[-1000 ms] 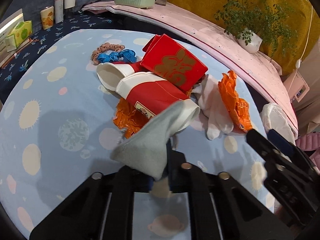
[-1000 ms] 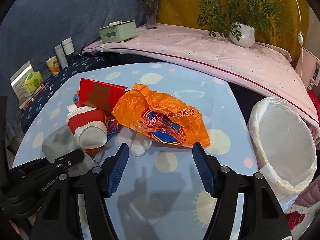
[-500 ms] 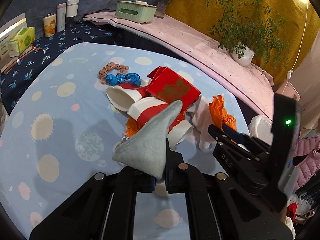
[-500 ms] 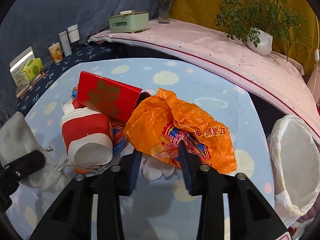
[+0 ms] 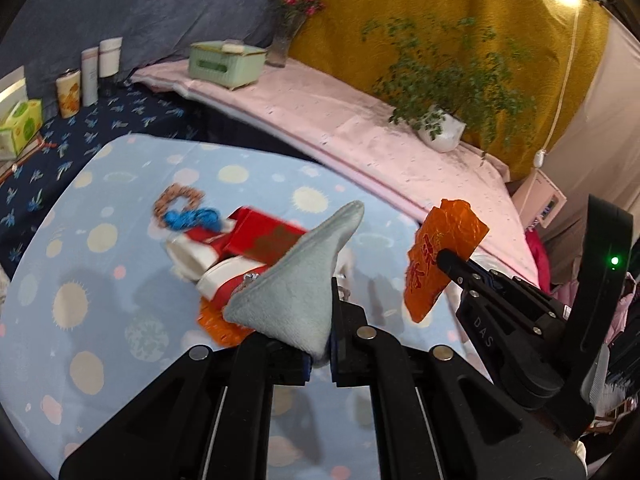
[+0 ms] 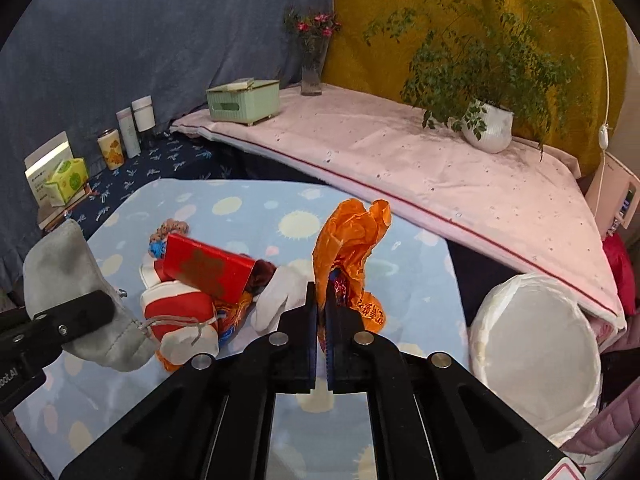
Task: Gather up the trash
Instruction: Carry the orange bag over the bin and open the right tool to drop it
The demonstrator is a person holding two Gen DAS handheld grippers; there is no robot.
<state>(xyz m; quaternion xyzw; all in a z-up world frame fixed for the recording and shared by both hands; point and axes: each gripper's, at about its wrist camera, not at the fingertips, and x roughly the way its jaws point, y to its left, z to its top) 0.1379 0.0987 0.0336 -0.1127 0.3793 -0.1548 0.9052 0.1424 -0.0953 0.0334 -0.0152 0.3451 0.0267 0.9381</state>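
Pinching a grey pouch (image 5: 298, 292) by one end, the left tongs (image 5: 320, 354) are holding it clear of the table (image 5: 120, 320), its pointed tip sticking up; I take it that it is being carried off as rubbish. To its right, the rest of the litter is lying in a heap: red-and-white paper cups (image 6: 180, 312), a red box (image 6: 208, 270), a white glove (image 6: 276, 300) and, behind them, a blue and a brown hair tie (image 5: 180, 210). Further right, the right tongs (image 6: 321, 340) have just been closing and are now pressed together on an orange plastic bag (image 6: 348, 240), which is bunching upward above them. A bin with a white liner (image 6: 536, 352) is waiting beside the table on the far right, probably the destination for both. Covering the table is a pale blue cloth with suns and planets, and behind it a pink-covered ledge is carrying a potted plant (image 6: 486, 128) and a green box (image 6: 244, 102).
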